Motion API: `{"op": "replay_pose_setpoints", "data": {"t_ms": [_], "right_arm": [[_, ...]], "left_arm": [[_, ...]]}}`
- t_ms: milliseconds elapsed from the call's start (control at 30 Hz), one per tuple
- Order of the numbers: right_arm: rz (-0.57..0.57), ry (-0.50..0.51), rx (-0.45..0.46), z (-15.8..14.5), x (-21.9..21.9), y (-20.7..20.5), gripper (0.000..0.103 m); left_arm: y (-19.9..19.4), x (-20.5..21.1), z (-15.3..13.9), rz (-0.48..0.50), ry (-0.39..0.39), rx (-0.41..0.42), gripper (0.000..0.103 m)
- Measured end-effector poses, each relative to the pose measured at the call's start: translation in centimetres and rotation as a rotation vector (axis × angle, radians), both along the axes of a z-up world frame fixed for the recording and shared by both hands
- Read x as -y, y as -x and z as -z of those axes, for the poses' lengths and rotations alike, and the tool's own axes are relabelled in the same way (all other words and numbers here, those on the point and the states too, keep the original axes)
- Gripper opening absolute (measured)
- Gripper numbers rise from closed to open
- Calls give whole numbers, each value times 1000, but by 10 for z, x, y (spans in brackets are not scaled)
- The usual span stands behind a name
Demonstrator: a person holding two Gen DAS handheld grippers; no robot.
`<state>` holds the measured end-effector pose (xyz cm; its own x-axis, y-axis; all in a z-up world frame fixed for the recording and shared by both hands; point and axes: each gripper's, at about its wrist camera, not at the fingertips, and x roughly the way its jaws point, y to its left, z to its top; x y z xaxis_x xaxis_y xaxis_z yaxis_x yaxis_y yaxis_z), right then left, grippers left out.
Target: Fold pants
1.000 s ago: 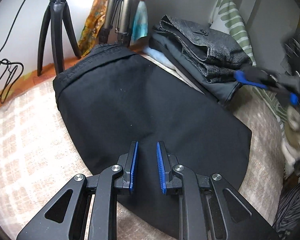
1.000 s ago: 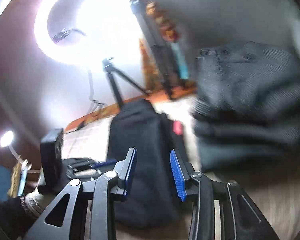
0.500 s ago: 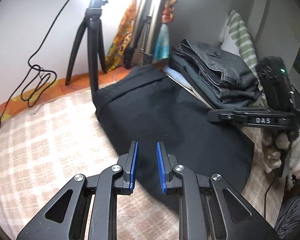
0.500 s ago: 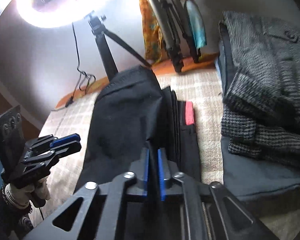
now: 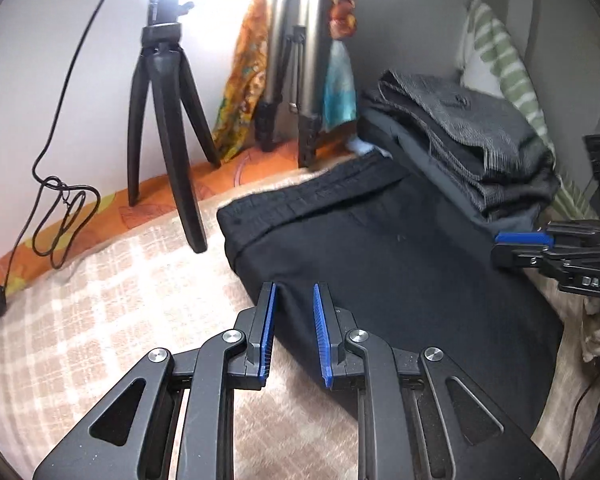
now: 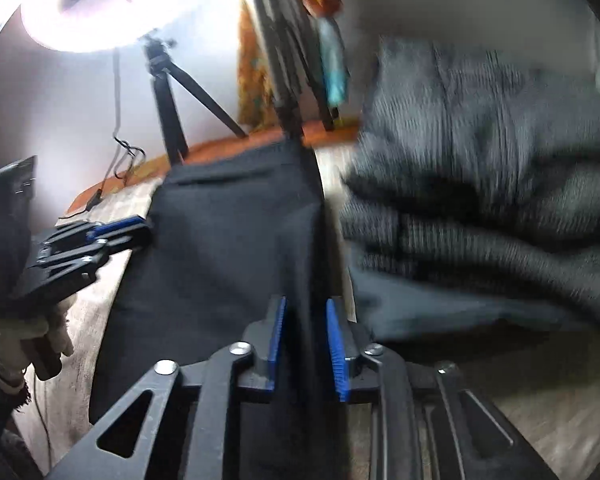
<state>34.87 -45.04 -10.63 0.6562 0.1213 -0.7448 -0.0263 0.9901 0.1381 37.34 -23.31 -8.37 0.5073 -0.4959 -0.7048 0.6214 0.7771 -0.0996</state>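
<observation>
black pants (image 5: 400,280) lie folded flat on a bed covered by a beige checked blanket (image 5: 100,300), waistband toward the far wall, the near end rounded off toward the right. left tongs (image 5: 294,332) sit at the near-left edge of the pants with their blue-padded fingers (image 5: 266,332) apart; the cloth's edge lies between them, and whether the pads touch it cannot be told. right tongs (image 6: 306,344) stand at the pants' right edge, also parted, with a dark fold of the cloth in the gap; contact cannot be told, as the right wrist view is blurred by motion. seen from the left wrist view, the right tongs reach in from the right side over the far-right part of the pants. seen from the right wrist view, the left tongs touch or nearly touch the left edge, held by a hand in a pale glove (image 6: 24,332).

just right of the pants, a stack of grey folded garments (image 5: 472,152) rests on the bed, with a green-striped pillow (image 5: 500,60) behind it. on the far side stand a small black tripod (image 5: 164,120), one leg on the blanket near the waistband, and a larger stand (image 5: 296,80) with patterned cloth (image 5: 244,80) hanging beside it. a black cable (image 5: 56,200) loops down the white wall at far left. a bright ring light (image 6: 100,4) glares above the tripod.
</observation>
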Motion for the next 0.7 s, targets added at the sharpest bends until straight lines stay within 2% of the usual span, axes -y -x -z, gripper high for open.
{"op": "replay_pose_setpoints", "data": {"t_ms": [100, 167, 233, 333, 500, 600, 700], "right_arm": [[-94, 17, 111, -22, -16, -5, 36], [-133, -13, 115, -27, -24, -23, 36], [-152, -49, 96, -24, -30, -53, 35], [-136, -24, 61, -15, -33, -90, 35], [-83, 106, -38, 16, -36, -133, 31], [-84, 110, -46, 22, -38, -136, 34], [-100, 85, -44, 10, -36, -121, 35]], "left_arm": [[-4, 0, -2, 0, -11, 22, 17], [-11, 0, -2, -2, -8, 18, 17], [-19, 5, -1, 3, -14, 19, 17], [-29, 11, 2, 8, -17, 14, 17], [-44, 15, 16, -2, -13, -16, 17], [-40, 11, 9, -14, -9, -21, 17], [-19, -1, -5, -4, 66, -61, 17]]}}
